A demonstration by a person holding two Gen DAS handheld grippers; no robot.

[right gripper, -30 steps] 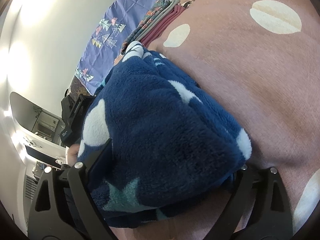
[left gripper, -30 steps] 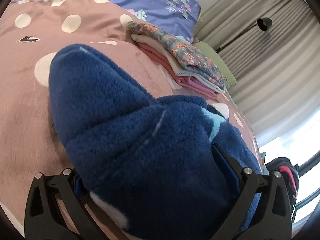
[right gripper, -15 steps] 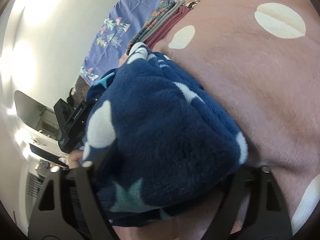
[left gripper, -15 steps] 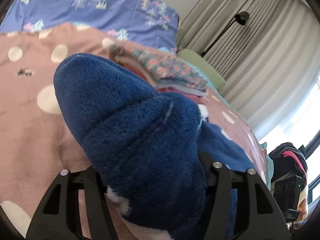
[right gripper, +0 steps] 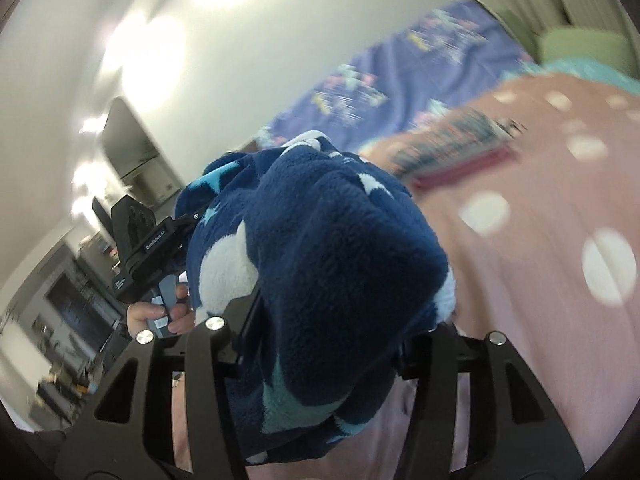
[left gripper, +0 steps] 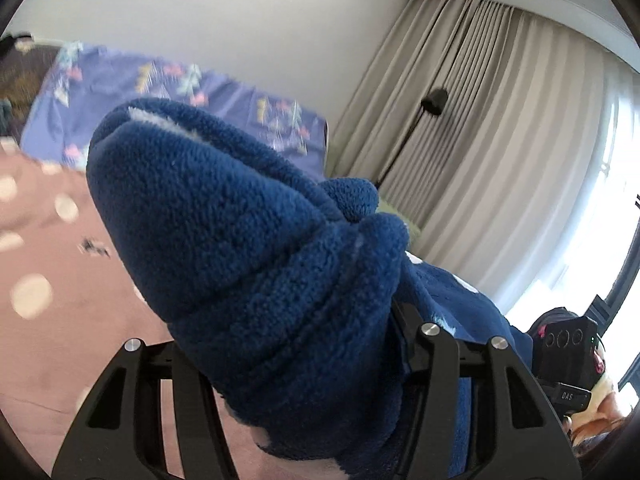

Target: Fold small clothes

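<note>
Both grippers, left (left gripper: 304, 364) and right (right gripper: 320, 344), fingers clamped on thick blue fleece (left gripper: 248, 248) above the bed (right gripper: 520, 280); risks slipping, unfolding.

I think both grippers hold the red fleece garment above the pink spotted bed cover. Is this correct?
Not quite: the fleece garment is dark blue with pale shapes, not red, as both wrist views show. The rest stands: the left gripper and right gripper each clamp it above the pink spotted bed cover.
</note>
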